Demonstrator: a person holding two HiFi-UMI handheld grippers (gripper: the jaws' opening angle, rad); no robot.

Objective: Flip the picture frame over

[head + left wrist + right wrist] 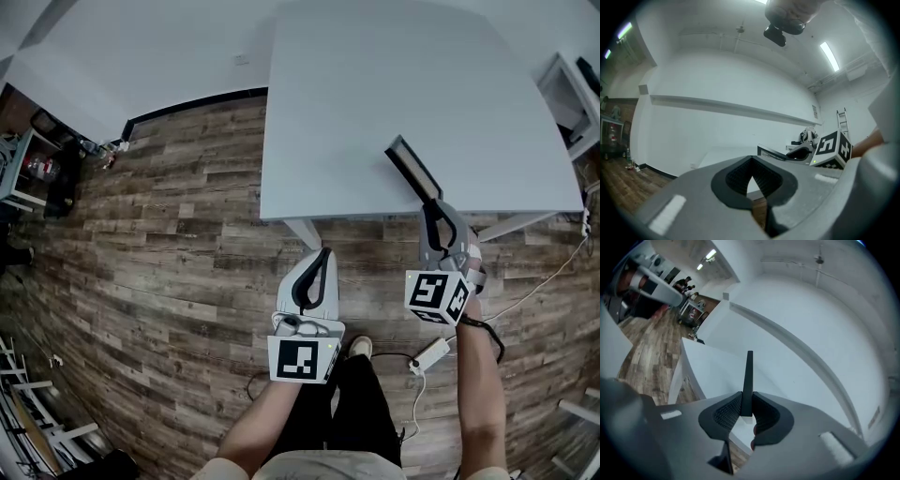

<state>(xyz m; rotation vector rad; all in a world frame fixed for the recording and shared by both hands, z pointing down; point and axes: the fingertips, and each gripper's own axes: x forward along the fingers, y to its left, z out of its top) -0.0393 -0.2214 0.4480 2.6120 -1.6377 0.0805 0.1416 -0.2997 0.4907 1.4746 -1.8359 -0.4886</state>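
Observation:
The picture frame (412,169) is a thin dark frame held on edge and tilted above the front right part of the white table (375,84). My right gripper (433,208) is shut on its near end. In the right gripper view the picture frame (749,376) stands as a narrow dark strip, clamped at its base by the right gripper (746,411). My left gripper (323,253) hangs over the floor just in front of the table's edge, shut and empty. In the left gripper view the left gripper (751,161) has its tips touching, and the picture frame (776,152) shows to its right.
A white table leg (305,232) stands just beyond the left gripper. On the wooden floor lie a white power adapter (431,354) and its cable. A shelf unit (28,169) stands far left, a white rack (572,94) far right.

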